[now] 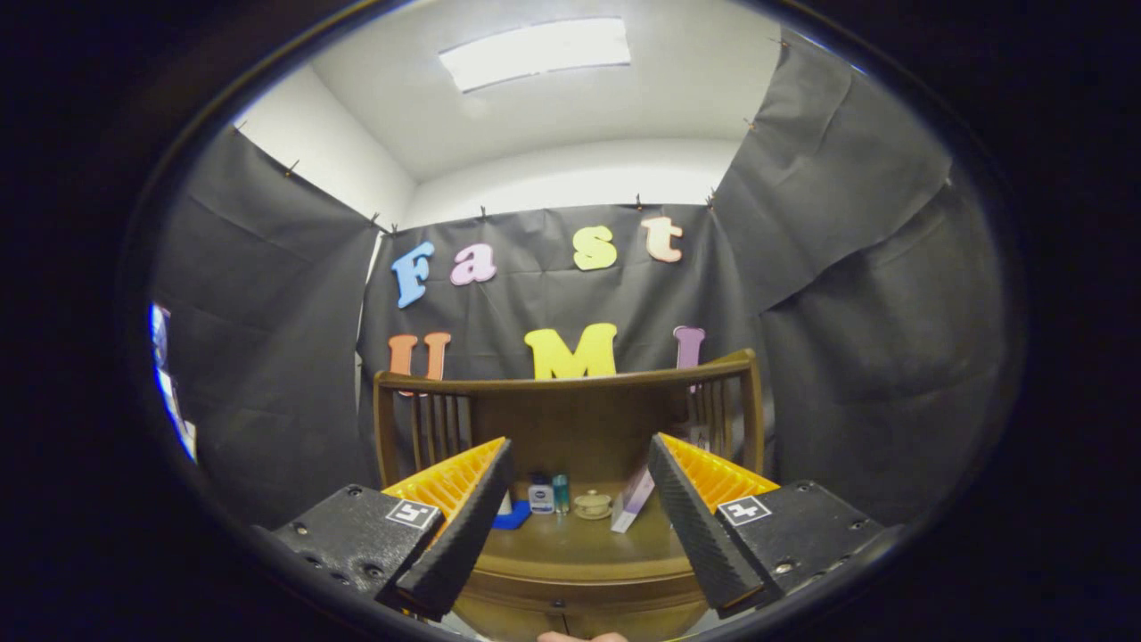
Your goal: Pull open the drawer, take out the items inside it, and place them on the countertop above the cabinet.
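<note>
gripper view: the gripper [578, 526] hangs with its fingers spread wide, holding nothing. between and beyond them lies the brown wooden cabinet countertop [570, 544] with a railed back [570, 385]; a small white bottle [540, 496], a teal bottle [560, 493], a round cream jar [592, 505] and a leaning pale box [632, 501] stand there. the drawer front [570, 596], below and just ahead, runs crosswise to the fingers; whether it is open cannot be told.

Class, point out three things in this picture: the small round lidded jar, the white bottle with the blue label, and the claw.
Round lidded jar [592, 505]: gripper view, its lid.
White bottle [540, 496]: gripper view, its label.
Claw [579, 526]: gripper view, open, midway between its fingertips.
</note>
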`<state>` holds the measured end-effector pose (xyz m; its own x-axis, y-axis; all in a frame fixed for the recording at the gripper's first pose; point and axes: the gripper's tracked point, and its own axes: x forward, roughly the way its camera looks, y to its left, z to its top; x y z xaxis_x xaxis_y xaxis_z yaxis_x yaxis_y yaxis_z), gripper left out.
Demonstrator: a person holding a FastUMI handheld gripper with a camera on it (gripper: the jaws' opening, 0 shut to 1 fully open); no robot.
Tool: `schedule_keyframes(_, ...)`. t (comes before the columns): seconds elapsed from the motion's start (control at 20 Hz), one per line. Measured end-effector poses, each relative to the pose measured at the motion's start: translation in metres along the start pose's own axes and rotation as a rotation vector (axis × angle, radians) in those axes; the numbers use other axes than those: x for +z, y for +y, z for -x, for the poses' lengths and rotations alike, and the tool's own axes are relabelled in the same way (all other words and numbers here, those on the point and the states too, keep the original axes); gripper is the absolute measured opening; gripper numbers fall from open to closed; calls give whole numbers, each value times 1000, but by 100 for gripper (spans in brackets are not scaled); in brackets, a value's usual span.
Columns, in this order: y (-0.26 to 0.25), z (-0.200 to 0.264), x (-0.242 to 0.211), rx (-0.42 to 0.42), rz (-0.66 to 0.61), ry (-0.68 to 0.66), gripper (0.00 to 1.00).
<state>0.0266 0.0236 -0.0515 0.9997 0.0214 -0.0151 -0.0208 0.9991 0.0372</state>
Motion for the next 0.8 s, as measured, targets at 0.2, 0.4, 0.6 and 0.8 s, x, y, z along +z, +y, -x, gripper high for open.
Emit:
schedule_keyframes(0.2, 1, -17, -54, -24, 3, 50, 99)
schedule_keyframes(0.4, 16, -28, -119, 4, -19, 132, 98)
schedule_keyframes(0.6, 22, -38, -189, 0, 8, 234, 99)
schedule_keyframes(0.8, 29, -47, -248, 1, 10, 324, 97)
